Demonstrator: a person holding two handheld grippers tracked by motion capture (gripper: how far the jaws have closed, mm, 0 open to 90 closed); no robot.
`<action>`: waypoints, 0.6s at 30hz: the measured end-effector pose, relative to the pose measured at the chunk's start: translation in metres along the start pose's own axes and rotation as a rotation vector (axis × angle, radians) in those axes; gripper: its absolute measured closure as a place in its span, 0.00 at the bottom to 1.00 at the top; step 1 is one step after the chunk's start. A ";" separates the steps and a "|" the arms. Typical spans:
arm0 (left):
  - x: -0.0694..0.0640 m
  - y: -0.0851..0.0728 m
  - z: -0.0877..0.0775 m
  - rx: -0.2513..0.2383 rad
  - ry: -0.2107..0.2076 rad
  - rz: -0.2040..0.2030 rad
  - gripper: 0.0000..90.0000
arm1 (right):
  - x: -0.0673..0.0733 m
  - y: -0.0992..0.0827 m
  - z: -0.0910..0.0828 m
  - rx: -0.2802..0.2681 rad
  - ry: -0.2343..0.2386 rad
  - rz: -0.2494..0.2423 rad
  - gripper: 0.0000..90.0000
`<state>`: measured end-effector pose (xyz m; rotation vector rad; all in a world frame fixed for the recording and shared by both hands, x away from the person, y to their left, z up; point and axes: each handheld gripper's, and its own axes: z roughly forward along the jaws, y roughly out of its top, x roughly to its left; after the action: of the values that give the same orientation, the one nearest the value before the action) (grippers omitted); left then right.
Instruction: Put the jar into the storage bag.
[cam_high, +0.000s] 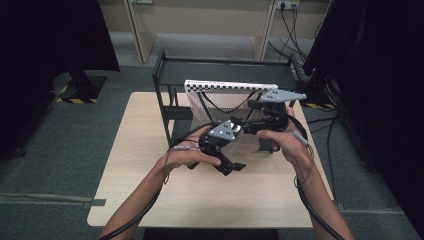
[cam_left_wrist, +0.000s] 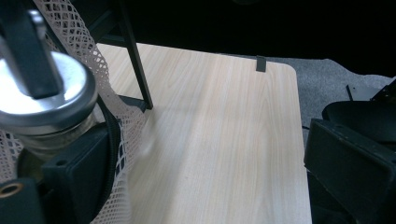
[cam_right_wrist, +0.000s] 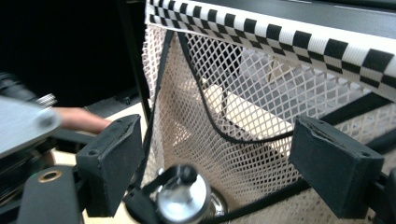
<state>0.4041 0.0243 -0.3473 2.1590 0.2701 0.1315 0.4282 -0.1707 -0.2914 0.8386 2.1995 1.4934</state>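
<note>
- Since a glass jar with a metal lid (cam_right_wrist: 184, 198) sits low at the mouth of a white mesh bag (cam_right_wrist: 243, 112), the work in hand looks like getting the jar into or out of that bag; which of the two I cannot tell.
- In the left gripper view the jar (cam_left_wrist: 44, 100) is right at the near left jaw, its lid pressed close under the mesh (cam_left_wrist: 119, 154); the other jaw stands far off at the right edge, with bare table between them, so the left gripper (cam_high: 230, 165) has its jaws wide apart and is clamped on nothing. It seems to rest beside the jar to steady it or the bag's edge.
- The right gripper (cam_right_wrist: 233, 163) also has its jaws well apart, nothing pressed between them; it faces the net just above the jar, probably freshly let go of cloth or lid, or lining up a new hold.
- The bag hangs by its black-and-white checked band (cam_right_wrist: 299, 39) from a black metal rack (cam_high: 220, 70), which keeps the mouth hanging open so that two grippers can work inside it. A black cord (cam_right_wrist: 210, 116) loops along the opening.
- The rack stands at the far side of a light wooden table (cam_high: 150, 185), which leaves free space in front for both forearms.
- Grey carpet (cam_high: 60, 140) surrounds the table; dark stands and cables (cam_high: 330, 135) lie at the sides.
</note>
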 end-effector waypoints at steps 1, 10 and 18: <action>0.000 0.000 0.000 0.003 0.002 0.003 0.05 | 0.001 -0.002 -0.002 -0.004 0.001 -0.004 0.19; -0.001 0.001 -0.001 -0.006 -0.004 0.000 0.05 | 0.004 -0.011 -0.010 -0.029 -0.031 -0.016 0.13; -0.001 0.001 -0.002 -0.005 -0.004 0.004 0.05 | 0.002 -0.024 -0.016 -0.036 -0.054 0.003 0.08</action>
<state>0.4026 0.0245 -0.3454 2.1550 0.2624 0.1299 0.4108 -0.1877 -0.3078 0.8608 2.1271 1.4905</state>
